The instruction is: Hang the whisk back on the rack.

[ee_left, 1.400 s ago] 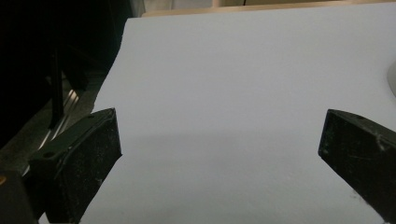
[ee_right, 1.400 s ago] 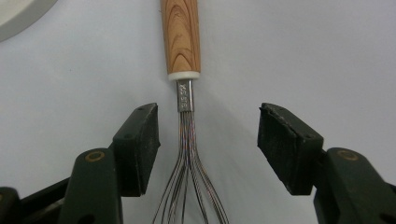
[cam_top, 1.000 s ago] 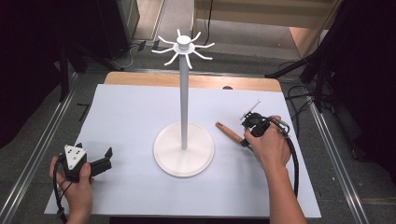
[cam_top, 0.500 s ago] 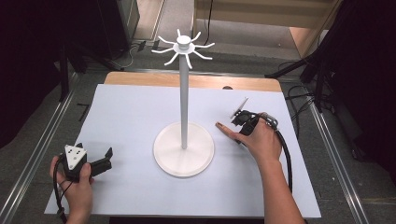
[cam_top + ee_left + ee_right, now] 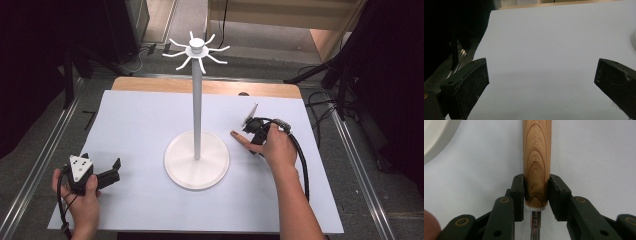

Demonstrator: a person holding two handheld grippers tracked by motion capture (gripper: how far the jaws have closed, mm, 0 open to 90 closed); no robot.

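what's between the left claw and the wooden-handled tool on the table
In the high view, the white stand sits between the left claw and the wooden-handled tool; bare white table cover lies either side of its base.

A stand [image 5: 197, 159] is set at the middle of the desk [image 5: 140, 125]. The left claw [image 5: 116, 170] is held near the front left corner, well apart from the stand. Just right of the stand's base, a tool handle [image 5: 536, 162] is gripped between the right claw's [image 5: 252, 131] jaws.
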